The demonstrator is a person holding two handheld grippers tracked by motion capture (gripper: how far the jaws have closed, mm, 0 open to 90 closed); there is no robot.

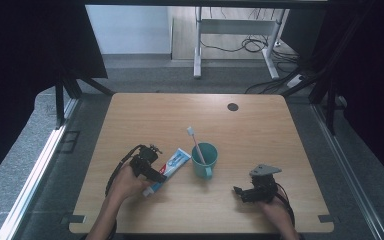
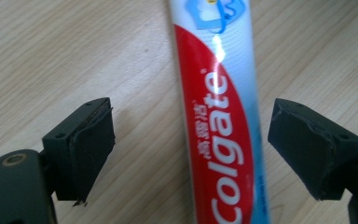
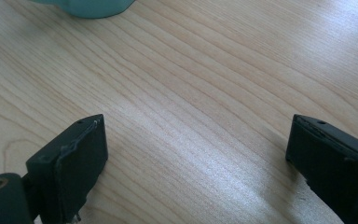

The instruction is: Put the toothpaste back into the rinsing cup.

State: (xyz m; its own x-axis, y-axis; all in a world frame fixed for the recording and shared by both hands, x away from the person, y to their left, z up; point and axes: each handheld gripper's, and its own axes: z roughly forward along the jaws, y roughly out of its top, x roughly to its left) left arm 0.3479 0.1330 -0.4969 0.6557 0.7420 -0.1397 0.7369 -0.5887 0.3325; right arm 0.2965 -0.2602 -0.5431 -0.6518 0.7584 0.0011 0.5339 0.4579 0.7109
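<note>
A red, white and blue Colgate toothpaste tube (image 1: 175,161) lies flat on the wooden table (image 1: 260,130), left of a teal cup (image 1: 204,160). A pink toothbrush (image 1: 195,144) stands in the cup, head up. My left gripper (image 1: 156,176) hovers over the tube's lower half. In the left gripper view the tube (image 2: 219,126) runs between the jaws of the left gripper (image 2: 193,109), nearer the right-hand one; the jaws are open and neither pad touches it. My right gripper (image 1: 239,192) rests low near the front right, pointing left. Its jaws (image 3: 199,122) are open over bare wood, with the cup's base (image 3: 88,7) ahead.
A small dark round hole (image 1: 232,106) marks the table's far side. Beyond the table are a white desk frame (image 1: 198,55) and floor cables (image 1: 275,80). Dark curtains hang at both sides. Bare wood lies around the cup and along the far half.
</note>
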